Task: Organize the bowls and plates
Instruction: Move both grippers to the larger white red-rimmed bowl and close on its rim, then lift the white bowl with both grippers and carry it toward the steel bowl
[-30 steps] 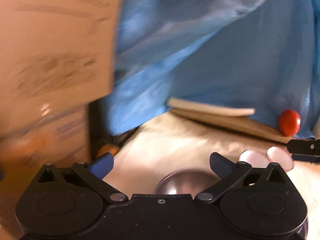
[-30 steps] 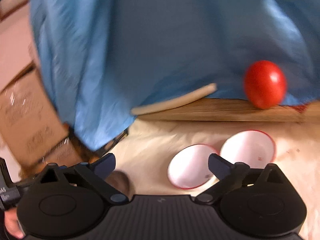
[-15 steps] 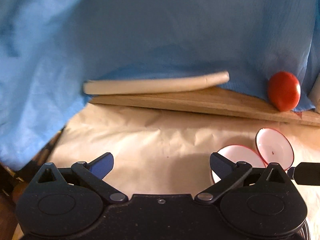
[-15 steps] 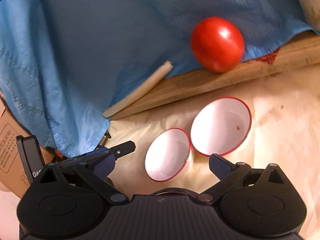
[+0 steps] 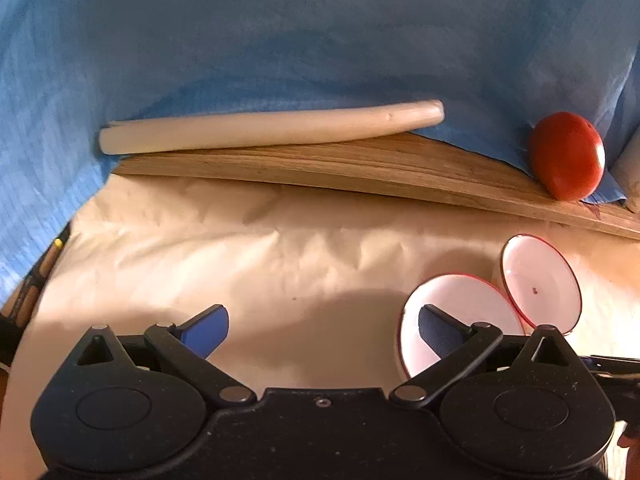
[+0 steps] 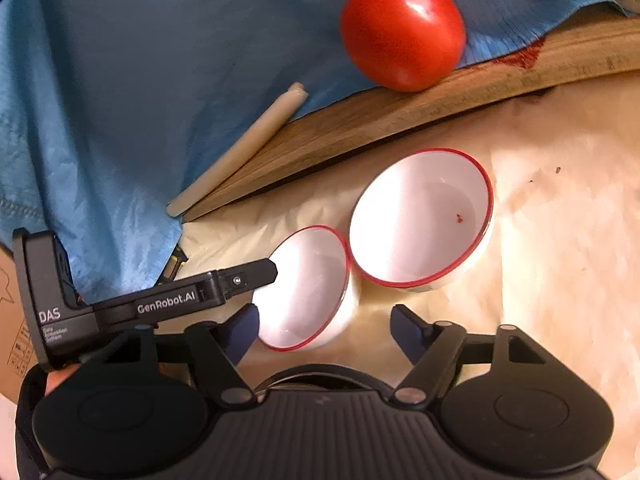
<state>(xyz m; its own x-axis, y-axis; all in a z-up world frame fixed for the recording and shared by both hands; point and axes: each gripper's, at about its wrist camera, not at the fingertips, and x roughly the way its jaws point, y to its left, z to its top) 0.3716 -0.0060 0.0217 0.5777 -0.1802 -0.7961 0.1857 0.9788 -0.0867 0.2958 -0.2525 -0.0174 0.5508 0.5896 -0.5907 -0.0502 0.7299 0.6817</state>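
Two white bowls with red rims stand side by side on tan paper. In the right wrist view the smaller bowl (image 6: pixel 308 288) lies between my open right gripper's (image 6: pixel 324 326) fingers, and the larger bowl (image 6: pixel 420 216) stands just beyond it. My left gripper (image 6: pixel 248 274) comes in from the left beside the smaller bowl. In the left wrist view my left gripper (image 5: pixel 320 324) is open and empty. Its right finger sits in front of the smaller bowl (image 5: pixel 460 304), with the larger bowl (image 5: pixel 540 280) further right. A dark metal rim (image 6: pixel 320 376) shows just under my right gripper.
A wooden board (image 5: pixel 360 168) lies along the back edge with a cream rolling stick (image 5: pixel 272 126) and a red tomato (image 5: pixel 566 156) on it. Blue cloth (image 5: pixel 280 40) hangs behind. The tan paper (image 5: pixel 240 248) covers the table. A cardboard box (image 6: pixel 12 320) stands at the left.
Both grippers swung from the boxes and cloth down toward the table. The bowls now sit closer and larger in both views, and the metal bowl has dropped out of the left view.
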